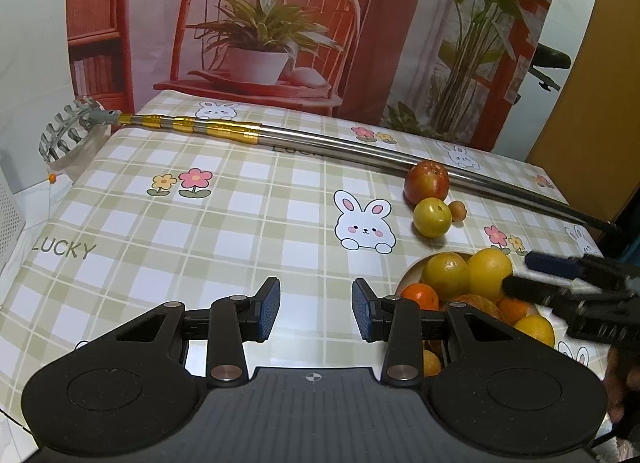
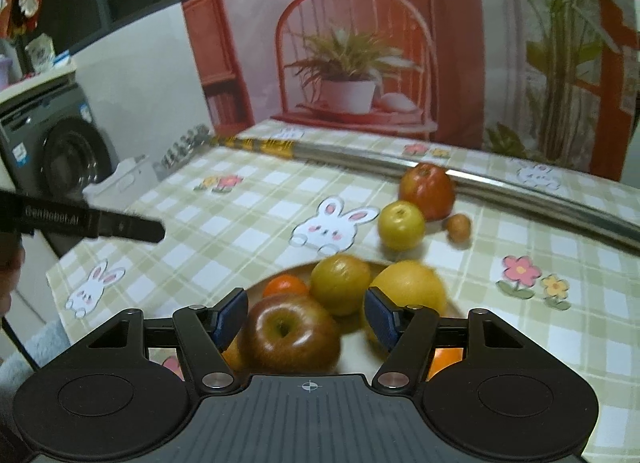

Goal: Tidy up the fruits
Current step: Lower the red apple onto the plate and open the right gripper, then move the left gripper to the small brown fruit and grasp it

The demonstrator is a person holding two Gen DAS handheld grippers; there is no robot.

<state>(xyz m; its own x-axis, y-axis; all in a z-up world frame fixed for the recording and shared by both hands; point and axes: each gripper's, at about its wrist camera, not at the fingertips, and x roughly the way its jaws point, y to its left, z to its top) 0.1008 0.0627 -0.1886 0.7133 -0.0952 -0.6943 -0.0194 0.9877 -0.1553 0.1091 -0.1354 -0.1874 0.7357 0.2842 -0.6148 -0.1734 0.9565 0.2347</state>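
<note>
A shallow bowl at the table's right holds several fruits: oranges, yellow-green citrus and a red-green apple. My right gripper is open above the bowl; the apple sits between its fingers, touching only the left pad. It shows from the side in the left wrist view. Three loose fruits lie beyond the bowl: a red apple, a yellow-green fruit and a small brown one. My left gripper is open and empty over the tablecloth, left of the bowl.
A long metal telescopic pole with a claw-shaped picker head lies across the back of the table, touching the red apple. A printed backdrop stands behind. A washing machine stands off the table's left edge.
</note>
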